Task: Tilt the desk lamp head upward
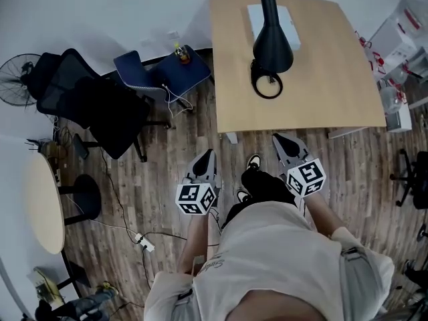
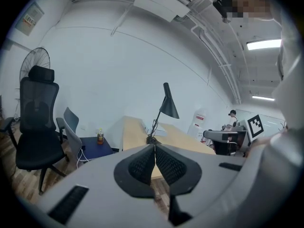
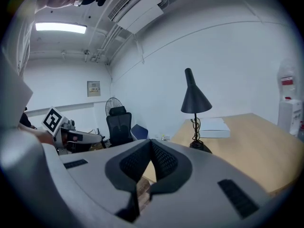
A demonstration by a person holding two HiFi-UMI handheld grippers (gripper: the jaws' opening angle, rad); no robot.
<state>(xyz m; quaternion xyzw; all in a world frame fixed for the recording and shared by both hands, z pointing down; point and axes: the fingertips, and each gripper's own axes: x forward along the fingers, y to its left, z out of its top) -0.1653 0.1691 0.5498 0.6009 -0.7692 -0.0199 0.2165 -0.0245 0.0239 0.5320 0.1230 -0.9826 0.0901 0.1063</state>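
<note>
1. Standing short of the surface (image 1: pixel 334 92): both grippers hang over the floor, well apart from the desk lamp (image 1: pixel 271 42).
2. Left gripper (image 1: pixel 208 155): pads together, nothing between them, confirmed in its own view (image 2: pixel 154 147). Right gripper (image 1: pixel 281 140): same, closed on nothing (image 3: pixel 151 142).
3. Lamp sits on the wooden surface near its middle, just in front of a flat white box (image 1: pixel 284 17). It has a black cone head (image 3: pixel 195 101), a thin stem with the cord (image 3: pixel 194 126) wound round it, and a round base (image 1: pixel 267 85).
4. Handling, my read:
   - Light overall, but tall on a small base, so it could tip or slide if the head is pushed unbraced.
   - The head looks like smooth, rigid painted metal. It won't deform, but the pads may slip on the flare.
   - Joint stiffness is unknown.
5. Grip plan:
   - Open one gripper and pinch the narrow upper neck of the cone, not the wide rim.
   - Use the other gripper to pin the base or stem.
   - Keep clear of the cord.
6. Writing:
   - Square coded markers show on the gripper cubes (image 1: pixel 198 198), no text.
   - Wall notice (image 3: pixel 93 88) and a red-and-white label (image 3: pixel 286 81) on a white unit are too small to read.
   - No brand is visible on the lamp.
</note>
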